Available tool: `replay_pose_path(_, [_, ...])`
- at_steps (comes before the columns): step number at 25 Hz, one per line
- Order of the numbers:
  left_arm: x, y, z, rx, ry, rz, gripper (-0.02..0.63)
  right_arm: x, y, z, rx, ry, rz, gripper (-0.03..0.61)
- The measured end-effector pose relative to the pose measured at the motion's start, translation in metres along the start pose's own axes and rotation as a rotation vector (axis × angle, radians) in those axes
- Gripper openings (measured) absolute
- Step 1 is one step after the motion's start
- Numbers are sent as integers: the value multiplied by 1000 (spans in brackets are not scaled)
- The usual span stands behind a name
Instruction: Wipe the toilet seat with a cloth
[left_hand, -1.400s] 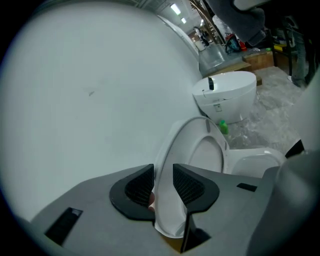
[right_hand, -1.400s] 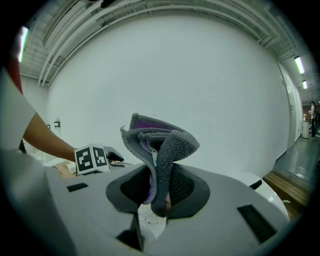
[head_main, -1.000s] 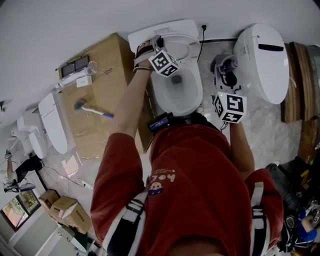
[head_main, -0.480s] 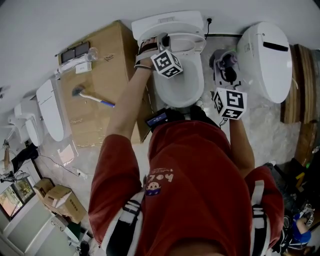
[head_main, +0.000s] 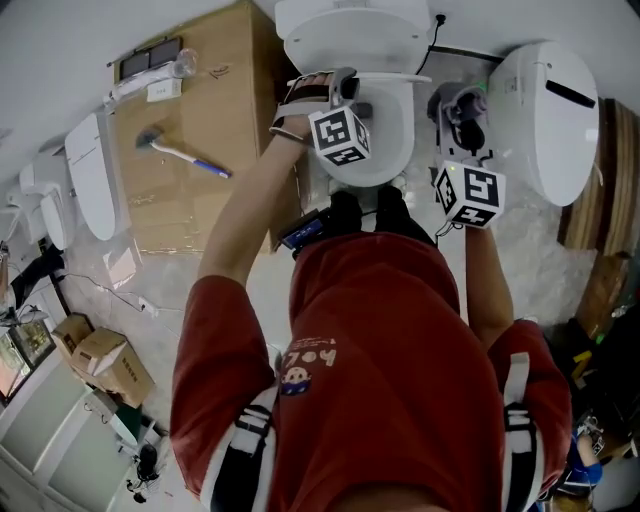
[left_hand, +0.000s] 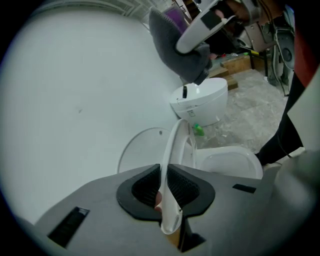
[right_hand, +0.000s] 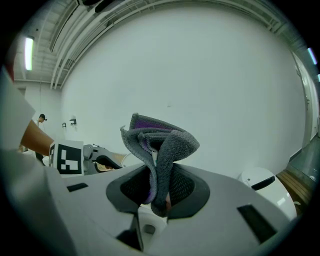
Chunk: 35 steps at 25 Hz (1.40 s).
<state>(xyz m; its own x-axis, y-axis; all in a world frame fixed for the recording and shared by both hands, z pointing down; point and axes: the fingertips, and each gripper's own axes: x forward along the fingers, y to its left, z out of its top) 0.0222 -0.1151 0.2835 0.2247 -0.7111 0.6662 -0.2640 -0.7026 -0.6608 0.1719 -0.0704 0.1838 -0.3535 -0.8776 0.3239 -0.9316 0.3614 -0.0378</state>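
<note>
**Seat clamped on the left, cloth bunched on the right**

A person in a red shirt (head_main: 400, 340) bends over a white toilet (head_main: 385, 150), a gripper in each hand. The left gripper (left_hand: 164, 186) is clamped on the toilet seat (left_hand: 176, 142). Its jaws stand only a narrow way apart, with the pads pressing both faces of the thin white ring. The ring runs edge-on between them and is tilted up from the bowl (left_hand: 231, 162), with the round lid (left_hand: 137, 150) behind it.

The right gripper (right_hand: 159, 189) is closed on the cloth (right_hand: 161, 142), a grey wad with purple showing in its folds, bunched above the pads. In the head view the cloth is off to the toilet's right, in the gap between it and a second white toilet (head_main: 548, 110), clear of the seat.

Compared with a second ago, the left gripper has drawn away from the tank (head_main: 350, 25) toward the person. Its marker cube (head_main: 340, 136) now sits over the left side of the bowl rather than up by the hinge end. The right gripper keeps much the same place beside the bowl. The toilet itself lies higher in the head view than before.

A cardboard box (head_main: 200, 200) with a brush (head_main: 180, 152) on top stands to the left.
</note>
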Motion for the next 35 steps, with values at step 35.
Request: replay_pose_path(35, [-31, -331, -64, -22, 30, -750, 129, 32, 47, -165, -10, 267, 65, 81])
